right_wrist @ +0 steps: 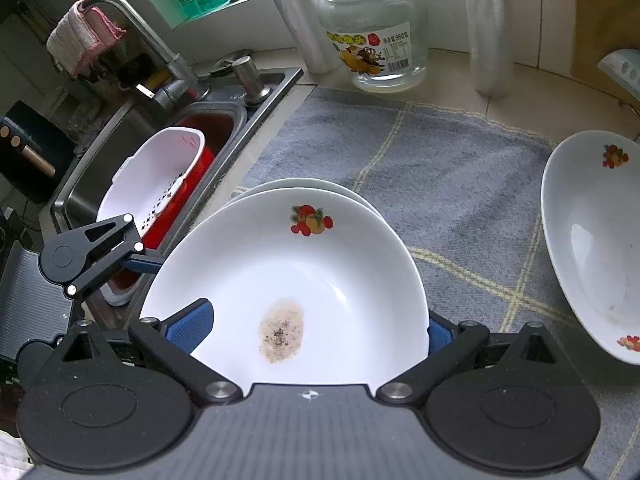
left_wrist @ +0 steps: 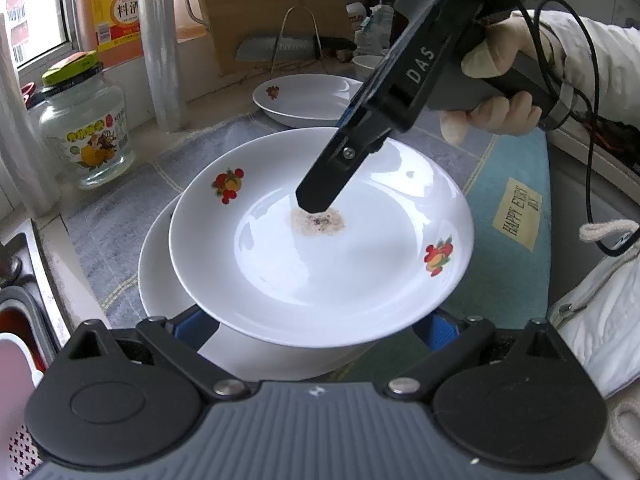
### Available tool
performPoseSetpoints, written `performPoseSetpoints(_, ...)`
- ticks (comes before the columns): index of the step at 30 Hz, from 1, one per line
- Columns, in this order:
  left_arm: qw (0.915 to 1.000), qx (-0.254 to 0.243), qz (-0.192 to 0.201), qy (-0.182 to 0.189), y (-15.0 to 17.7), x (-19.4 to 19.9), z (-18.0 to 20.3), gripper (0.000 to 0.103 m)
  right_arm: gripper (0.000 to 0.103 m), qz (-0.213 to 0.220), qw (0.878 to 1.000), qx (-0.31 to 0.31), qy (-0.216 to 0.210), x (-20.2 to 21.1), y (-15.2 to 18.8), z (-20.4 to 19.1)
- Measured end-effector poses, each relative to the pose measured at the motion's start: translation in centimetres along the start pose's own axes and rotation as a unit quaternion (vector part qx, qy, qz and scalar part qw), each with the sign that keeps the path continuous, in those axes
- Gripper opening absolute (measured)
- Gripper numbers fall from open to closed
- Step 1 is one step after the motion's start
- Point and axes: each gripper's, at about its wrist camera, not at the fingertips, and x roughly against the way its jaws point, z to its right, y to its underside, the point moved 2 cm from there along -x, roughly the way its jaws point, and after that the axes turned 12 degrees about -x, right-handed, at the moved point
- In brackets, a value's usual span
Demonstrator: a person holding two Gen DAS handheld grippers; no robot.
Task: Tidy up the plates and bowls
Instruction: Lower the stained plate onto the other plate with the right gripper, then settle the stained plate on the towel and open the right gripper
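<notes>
Plate: my white fruit-print deep plate (left_wrist: 320, 248), brown-stained at centre, sits atop a second white plate (left_wrist: 160, 264) on the grey checked mat (right_wrist: 440, 184).
Left gripper (left_wrist: 320, 320): blue pads wide apart, straddling its rim at 6 o'clock, gripping nothing.
Right gripper (right_wrist: 316, 328): likewise spread across the rim.
Third plate (right_wrist: 592, 240): 3 o'clock, apart.

My right gripper (left_wrist: 316, 200) reaches down into the top plate (left_wrist: 320, 240), tip just above the smear (left_wrist: 318, 222) at its middle. That plate sits on a second plate (left_wrist: 168, 280), both on the cloth mat (right_wrist: 440, 184). My left gripper (right_wrist: 136, 262) is at the stack's sink-side edge. A third plate (right_wrist: 592, 240) lies apart, farther along the mat. The jar (right_wrist: 376, 28) stands behind the mat by the window ledge. The sink (right_wrist: 88, 184) lies beyond the stack, a colander (right_wrist: 148, 176) in it.
</notes>
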Motion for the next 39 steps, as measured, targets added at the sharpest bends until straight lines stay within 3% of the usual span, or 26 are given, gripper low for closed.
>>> performPoseSetpoints(39, 0.9985, 0.028, -0.046, 0.013, -0.2, -0.5, -1.5, 0.101, 0.103, -0.036, 0.998, 0.007, 0.055, -2.6, -1.2, -1.1)
